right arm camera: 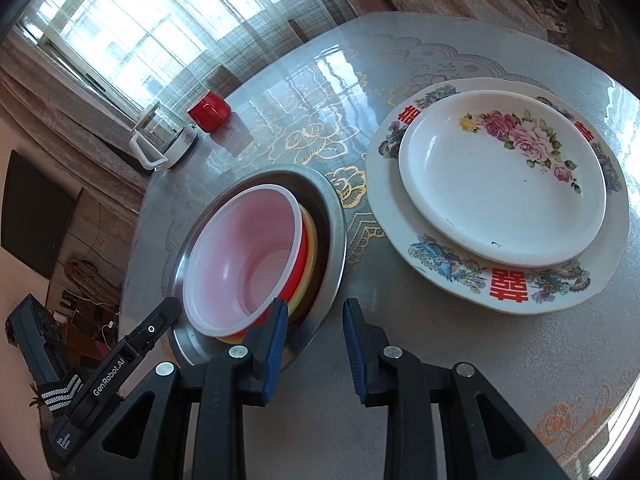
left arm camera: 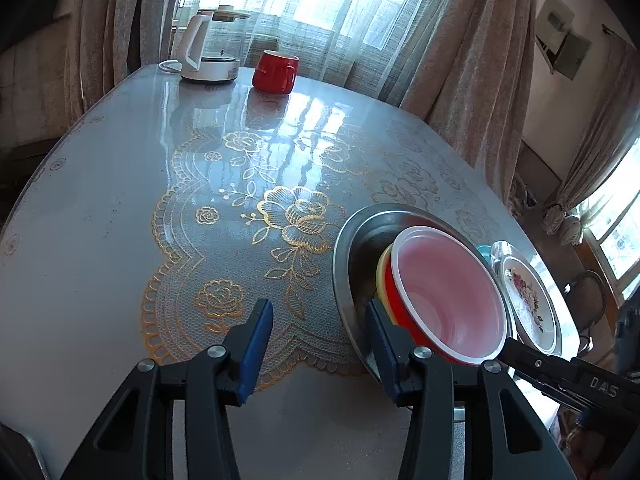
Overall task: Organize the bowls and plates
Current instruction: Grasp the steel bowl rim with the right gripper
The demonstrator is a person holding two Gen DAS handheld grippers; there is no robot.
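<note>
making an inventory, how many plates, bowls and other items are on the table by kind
plates: 2, a small floral plate on a large patterned plate
bowls: 3, a red bowl in a yellow bowl in a metal bowl
mugs: 1, red mug
kettles: 1, kettle
total: 7

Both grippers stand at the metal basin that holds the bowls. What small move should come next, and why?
Probably close the left gripper on the metal basin: its rim already sits between the open jaws, one finger inside beside the red bowl, the other outside over the table.
</note>
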